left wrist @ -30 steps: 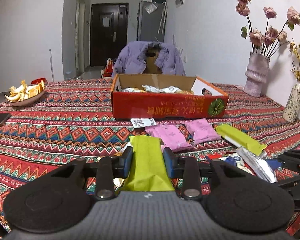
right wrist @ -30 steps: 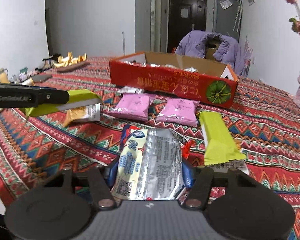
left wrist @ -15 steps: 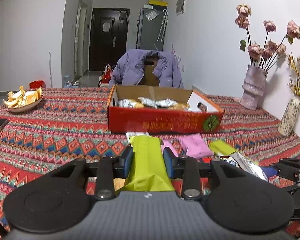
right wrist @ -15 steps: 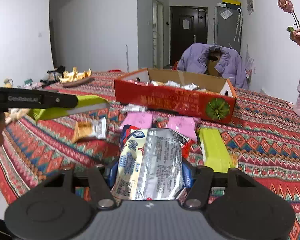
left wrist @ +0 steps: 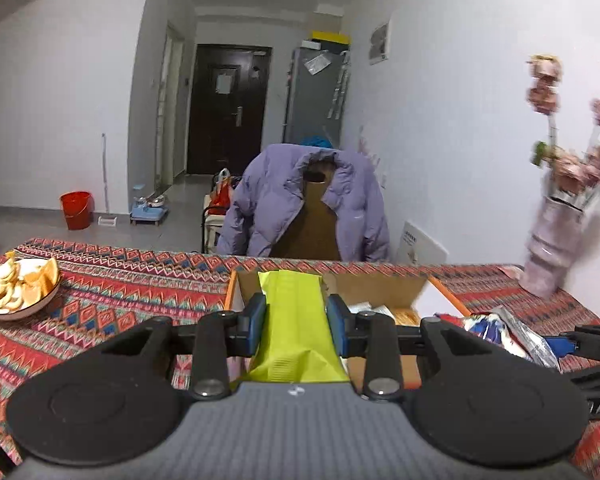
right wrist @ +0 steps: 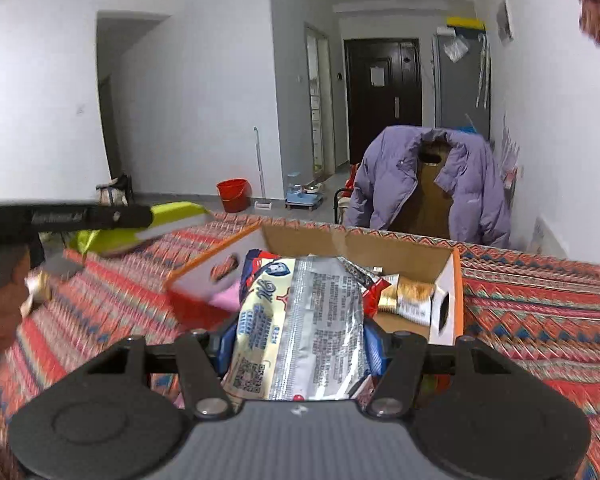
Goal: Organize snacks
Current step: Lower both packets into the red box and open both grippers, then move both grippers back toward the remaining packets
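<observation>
While left hand-held gripper [left wrist: 296, 316] pinches lime-green packet [left wrist: 296, 328] | right hand-held gripper [right wrist: 300, 344] clamps silver-blue printed pouch [right wrist: 300, 320]

**Two snack packets held above an open cardboard box**

A lime-green snack packet [left wrist: 294, 320], long and flat, is clamped lengthwise between the blue-padded fingers [left wrist: 255, 322] of the left gripper [left wrist: 296, 322], its far end pointing to 12 o'clock over the box.

A silver, cream and blue foil packet [right wrist: 300, 328], printed side up, sits pinched in the right gripper [right wrist: 302, 346], also pointing to 12 o'clock.

The open cardboard box [right wrist: 446, 300], red and orange outside, rests on the patterned worktop [right wrist: 540, 312]. Inside lie a gold-and-white packet [right wrist: 408, 298] at 2 o'clock and a pink packet [right wrist: 224, 300] at 9 o'clock.
</observation>
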The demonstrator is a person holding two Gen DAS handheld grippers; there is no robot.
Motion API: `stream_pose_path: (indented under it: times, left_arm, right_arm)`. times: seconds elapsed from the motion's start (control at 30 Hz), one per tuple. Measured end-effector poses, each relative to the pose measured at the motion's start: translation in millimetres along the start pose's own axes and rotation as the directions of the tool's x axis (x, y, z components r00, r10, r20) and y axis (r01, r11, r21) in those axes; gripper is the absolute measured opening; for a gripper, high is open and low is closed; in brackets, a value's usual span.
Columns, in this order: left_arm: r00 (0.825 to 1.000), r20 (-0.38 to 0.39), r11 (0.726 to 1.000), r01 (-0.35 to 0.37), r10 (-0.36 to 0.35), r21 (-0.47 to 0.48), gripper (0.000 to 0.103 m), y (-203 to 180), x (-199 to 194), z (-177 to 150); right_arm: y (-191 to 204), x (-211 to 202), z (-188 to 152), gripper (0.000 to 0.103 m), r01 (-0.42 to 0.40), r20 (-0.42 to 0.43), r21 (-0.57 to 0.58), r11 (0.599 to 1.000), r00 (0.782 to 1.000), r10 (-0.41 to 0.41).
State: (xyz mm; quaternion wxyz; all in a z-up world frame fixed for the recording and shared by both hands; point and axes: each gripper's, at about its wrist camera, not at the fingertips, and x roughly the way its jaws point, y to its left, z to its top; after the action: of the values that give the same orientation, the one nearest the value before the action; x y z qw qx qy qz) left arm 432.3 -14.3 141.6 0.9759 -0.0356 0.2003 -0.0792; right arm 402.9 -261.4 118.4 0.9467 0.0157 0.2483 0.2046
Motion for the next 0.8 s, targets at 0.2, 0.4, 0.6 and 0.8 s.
stream_pose_path:
  times: [0.2,0.4,0.6,0.8]
  left_arm:
    - [0.995,-0.090,0.997,-0.051,0.046,-0.056,0.034,5.1,85.4,8.7]
    - [0.985,-0.142,0.993,-0.107,0.101,-0.041,0.034,10.0,139.1,-4.8]
    - [0.976,-0.183,0.993,-0.119,0.117,0.001,0.061,8.7,157.0,-30.2]
    - [0.986,-0.142,0.996,-0.085,0.084,0.003,0.071,11.4,124.4,-22.4]
  right_arm:
    - [-49.4,87.5,32.3,0.059,0.083,-0.102,0.030,0.996,0.992,-0.079]
    - [-63.6,144.2,23.5,0.059,0.141,-0.197,0.004,0.990,0.971,-0.138]
    - [-55.7,161.7,10.2,0.085,0.186,-0.206,-0.014,0.982,0.961,-0.185]
    - [-51.4,141.0,21.0,0.086,0.177,-0.152,-0.025,0.984,0.972,-0.178]
